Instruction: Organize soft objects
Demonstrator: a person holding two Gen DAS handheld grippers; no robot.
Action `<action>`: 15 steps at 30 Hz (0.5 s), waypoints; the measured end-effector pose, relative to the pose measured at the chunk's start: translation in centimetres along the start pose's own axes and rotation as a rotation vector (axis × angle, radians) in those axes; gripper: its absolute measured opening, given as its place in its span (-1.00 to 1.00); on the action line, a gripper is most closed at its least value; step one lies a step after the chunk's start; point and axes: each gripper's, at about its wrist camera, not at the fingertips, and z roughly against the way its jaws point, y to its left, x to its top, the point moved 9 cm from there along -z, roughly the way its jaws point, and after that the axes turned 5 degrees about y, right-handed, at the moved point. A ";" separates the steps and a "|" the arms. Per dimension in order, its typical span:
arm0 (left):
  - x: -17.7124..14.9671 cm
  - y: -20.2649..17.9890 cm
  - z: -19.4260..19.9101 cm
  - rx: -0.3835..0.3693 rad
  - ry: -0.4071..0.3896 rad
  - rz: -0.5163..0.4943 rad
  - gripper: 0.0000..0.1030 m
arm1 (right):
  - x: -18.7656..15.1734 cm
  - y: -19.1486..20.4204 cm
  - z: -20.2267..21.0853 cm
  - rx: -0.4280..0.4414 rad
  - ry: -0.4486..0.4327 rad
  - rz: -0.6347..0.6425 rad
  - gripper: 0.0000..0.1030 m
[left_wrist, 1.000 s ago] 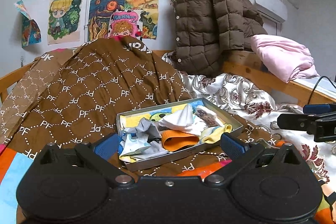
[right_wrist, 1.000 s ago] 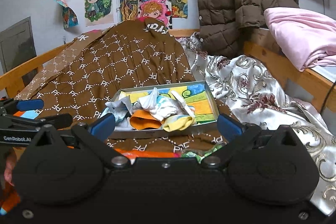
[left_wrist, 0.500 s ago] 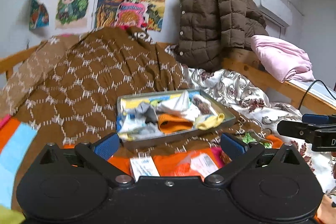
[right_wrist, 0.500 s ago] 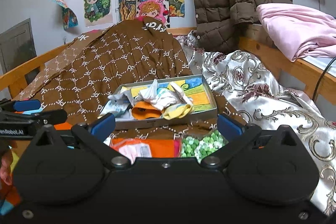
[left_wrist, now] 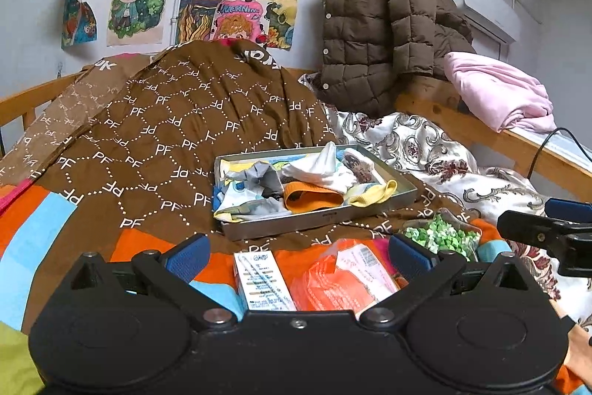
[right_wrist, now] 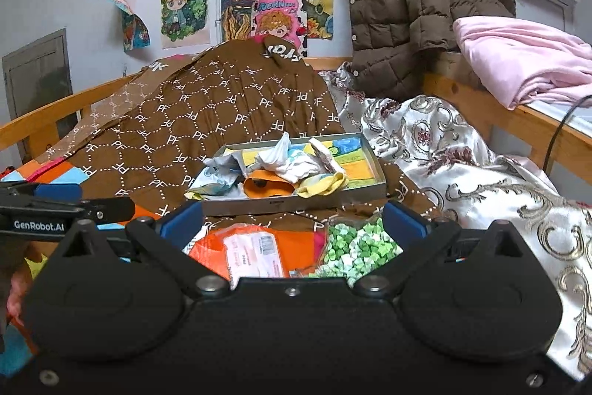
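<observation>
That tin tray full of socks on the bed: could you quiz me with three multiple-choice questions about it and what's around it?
1. Where does the tray rest?
A. on the brown patterned blanket
B. on the floor
C. on the wooden rail

2. What colour is the garment draped on the bed rail?
A. black
B. pink
C. blue

3. How is the left gripper?
A. shut on a sock
B. shut on nothing
C. open, holding nothing

Answers: 1 A, the blanket lies all around it; 2 B, it is pale pink; 3 C, the blue pads stand wide apart, nothing held between them.
</observation>
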 end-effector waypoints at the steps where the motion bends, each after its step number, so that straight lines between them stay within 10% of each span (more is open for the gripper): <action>1: -0.3 -0.1 0.1 -0.001 0.002 0.002 0.98 | -0.2 -0.2 0.0 -0.013 0.000 -0.008 0.99; 15: -3.8 -0.1 1.0 0.017 0.027 0.023 0.98 | -3.7 -0.9 0.6 -0.058 0.018 -0.073 0.99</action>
